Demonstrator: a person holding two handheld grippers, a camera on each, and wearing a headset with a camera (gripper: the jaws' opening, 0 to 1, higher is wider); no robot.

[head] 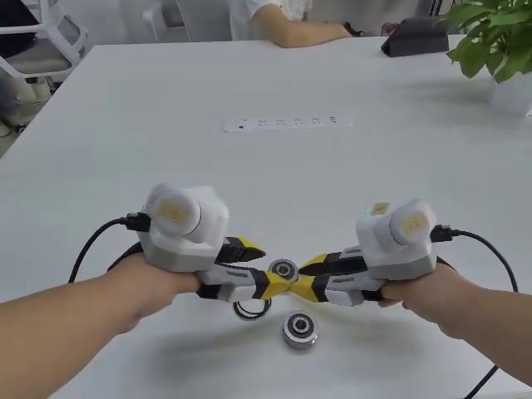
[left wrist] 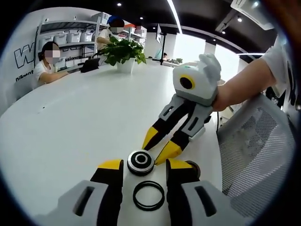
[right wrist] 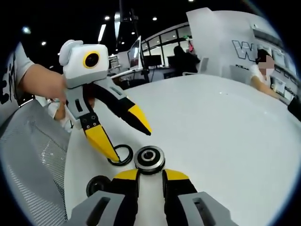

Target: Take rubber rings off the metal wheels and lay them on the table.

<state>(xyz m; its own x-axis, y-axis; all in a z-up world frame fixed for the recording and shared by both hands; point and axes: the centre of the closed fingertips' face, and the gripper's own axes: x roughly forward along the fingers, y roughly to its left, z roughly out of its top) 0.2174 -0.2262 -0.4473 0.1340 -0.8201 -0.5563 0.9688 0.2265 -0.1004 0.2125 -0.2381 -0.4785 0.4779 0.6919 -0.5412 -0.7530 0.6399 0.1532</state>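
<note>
1. One wheel (left wrist: 140, 162) hangs between the two grippers, above the table (head: 249, 166). The right gripper (right wrist: 150, 175) seems to pinch its edge, jaws nearly together.
2. The left gripper (left wrist: 144, 165) has its jaws apart, one on each side of this wheel, whose flat face looks straight at it.
3. A loose ring (left wrist: 148, 195) lies flat just below, and a second wheel (head: 299, 328) rests near it.

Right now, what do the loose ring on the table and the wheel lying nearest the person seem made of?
Loose ring: probably rubber; thin, matt black, with no glints. Wheel: apparently metal; silvery and polished, with bright highlights on its rim around a darker centre. I can't tell whether any dark band on it is rubber.
</note>
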